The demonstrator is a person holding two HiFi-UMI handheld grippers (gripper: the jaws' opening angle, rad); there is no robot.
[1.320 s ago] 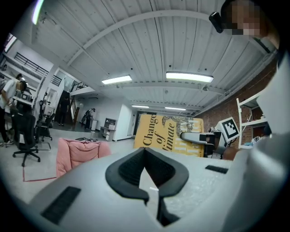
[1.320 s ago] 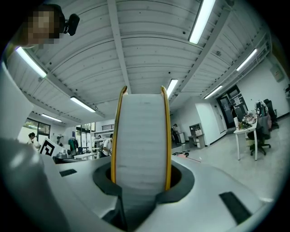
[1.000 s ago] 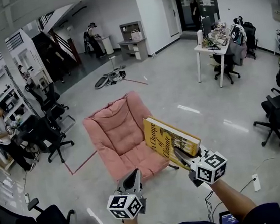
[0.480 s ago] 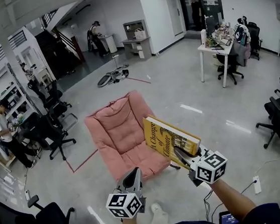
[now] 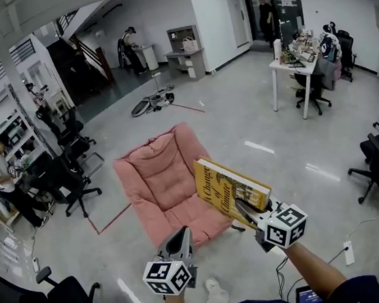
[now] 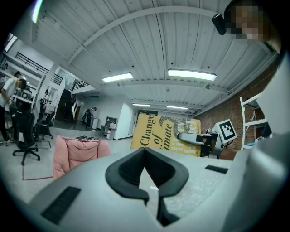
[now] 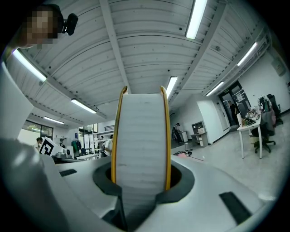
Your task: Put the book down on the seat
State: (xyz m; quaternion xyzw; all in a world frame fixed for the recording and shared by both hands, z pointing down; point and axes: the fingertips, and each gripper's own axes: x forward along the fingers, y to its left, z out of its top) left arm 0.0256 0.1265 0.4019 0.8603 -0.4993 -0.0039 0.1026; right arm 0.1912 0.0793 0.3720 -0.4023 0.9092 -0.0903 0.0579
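Holding the book off the seat, pose unchanged from a second ago.
On the left gripper (image 5: 183, 232) the fingers are pressed together with nothing between them, and the pink seat (image 5: 162, 178) lies on the floor beyond their tips. A shoe (image 5: 214, 291) has come into view just behind them. On the right gripper (image 5: 241, 207) the fingers stand wide, clamped on the lower edge of the yellow book (image 5: 229, 187). It rises tilted past their tips, beside the seat's front corner and clear of it.
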